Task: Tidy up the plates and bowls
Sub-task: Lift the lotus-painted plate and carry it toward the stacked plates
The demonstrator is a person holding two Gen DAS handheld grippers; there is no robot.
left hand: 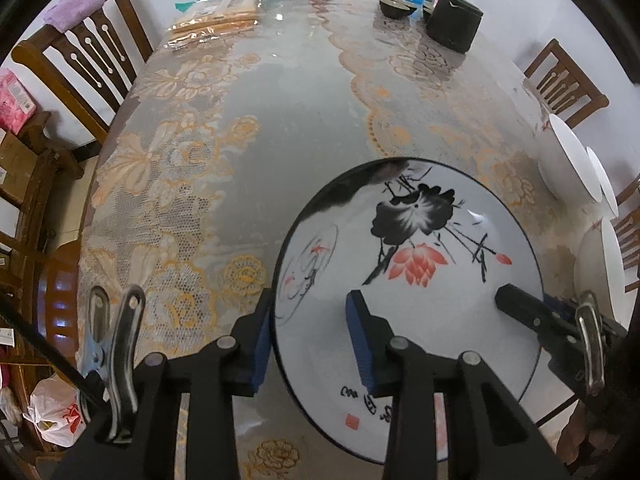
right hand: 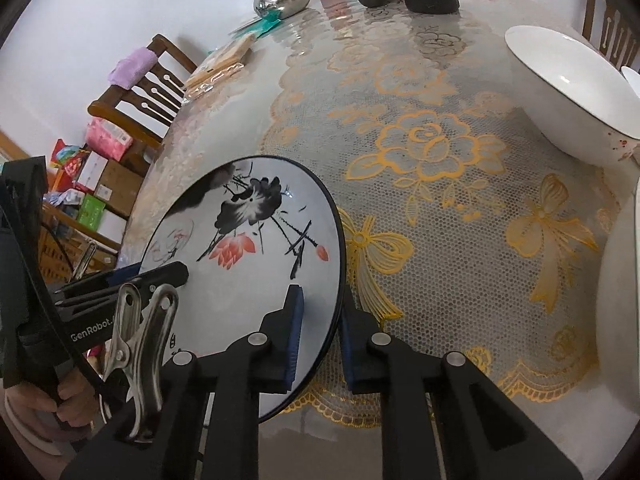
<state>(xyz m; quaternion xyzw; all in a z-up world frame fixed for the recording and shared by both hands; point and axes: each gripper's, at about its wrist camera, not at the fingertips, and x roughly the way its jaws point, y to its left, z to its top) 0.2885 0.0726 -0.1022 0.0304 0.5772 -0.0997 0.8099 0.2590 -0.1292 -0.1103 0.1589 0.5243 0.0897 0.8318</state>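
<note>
- We have the painted plate (left hand: pixel 408 280) near the table's (left hand: pixel 296 120) near edge, both claws on its rim.
- Right gripper (right hand: pixel 320 340) is clamped on the rim; left gripper (left hand: pixel 312 340) straddles the opposite rim, narrowed, contact unclear.
- White bowls (right hand: pixel 568 88) wait at the right edge, unsorted; most work is left.

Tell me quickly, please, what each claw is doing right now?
Left claw: jaws straddle the near-left rim of the painted plate, pads not yet pressing; open.
Right claw: shut on the plate's right rim.
</note>
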